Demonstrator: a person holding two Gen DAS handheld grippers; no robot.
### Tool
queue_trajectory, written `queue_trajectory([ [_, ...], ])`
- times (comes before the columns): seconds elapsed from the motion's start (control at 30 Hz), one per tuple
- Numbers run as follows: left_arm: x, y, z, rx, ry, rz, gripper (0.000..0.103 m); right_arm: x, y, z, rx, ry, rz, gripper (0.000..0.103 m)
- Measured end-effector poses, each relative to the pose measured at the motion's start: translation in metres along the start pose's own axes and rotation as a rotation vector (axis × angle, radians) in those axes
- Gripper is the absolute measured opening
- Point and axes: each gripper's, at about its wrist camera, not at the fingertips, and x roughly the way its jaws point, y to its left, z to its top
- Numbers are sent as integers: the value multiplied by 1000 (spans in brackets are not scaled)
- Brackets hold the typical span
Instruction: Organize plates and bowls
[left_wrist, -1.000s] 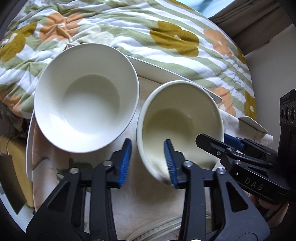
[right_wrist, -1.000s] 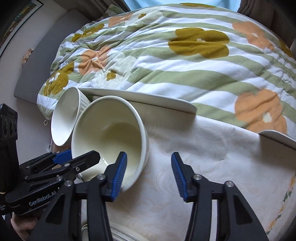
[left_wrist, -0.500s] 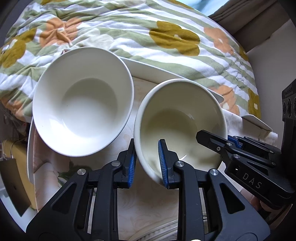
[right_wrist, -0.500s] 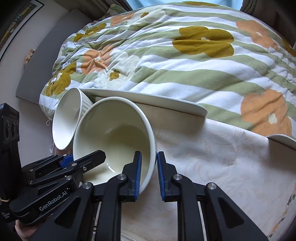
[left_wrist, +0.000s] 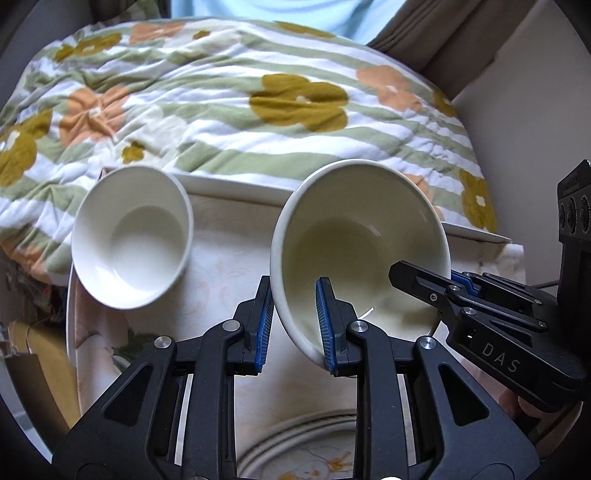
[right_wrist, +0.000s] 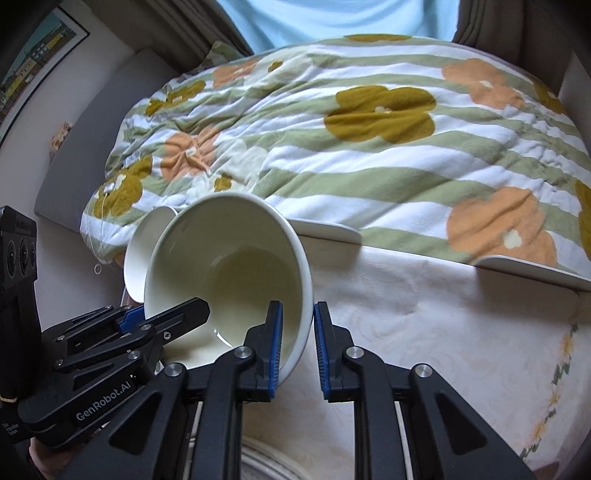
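At the near edge a patterned plate (left_wrist: 314, 448) peeks from under both tools. Above it, the left gripper (left_wrist: 293, 314) and right gripper (right_wrist: 297, 339) each have jaws clenched on opposite rims of the cream bowl (left_wrist: 356, 243) — open a second ago, they have since closed, and the bowl now looks lifted and tilted off the bench (right_wrist: 424, 332). Farther left sits the white bowl (left_wrist: 131, 236) — probably the stacking target; beyond it lies the floral quilt (left_wrist: 258, 110).

Cream bowl (left_wrist: 354, 236), empty, glossy, tilted, rim pinched both sides. White bowl (left_wrist: 131, 236) to its left, apart, also empty. Patterned plate (left_wrist: 314, 454) at near table edge, partly hidden.
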Motion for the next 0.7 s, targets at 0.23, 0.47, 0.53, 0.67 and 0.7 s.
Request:
queue_trajectory([
  [0.23, -36, -78, -22, 91, -41, -37, 20, -74, -31, -30, 45, -101, -8, 16],
  [0.47, -51, -169, -67, 156, -37, -86, 20, -144, -87, -84, 77, -151, -51, 16],
  [0.53, -51, -191, -81, 166, -27, -99, 20, -156, -103, -99, 87, -147, -59, 16],
  [0.67, -47, -227, -108, 194, -4, -119, 20, -174, -130, -130, 110, -142, -77, 16],
  [0.7, -45, -235, -115, 205, 7, -122, 20, -176, -135, -138, 116, -139, -83, 16],
])
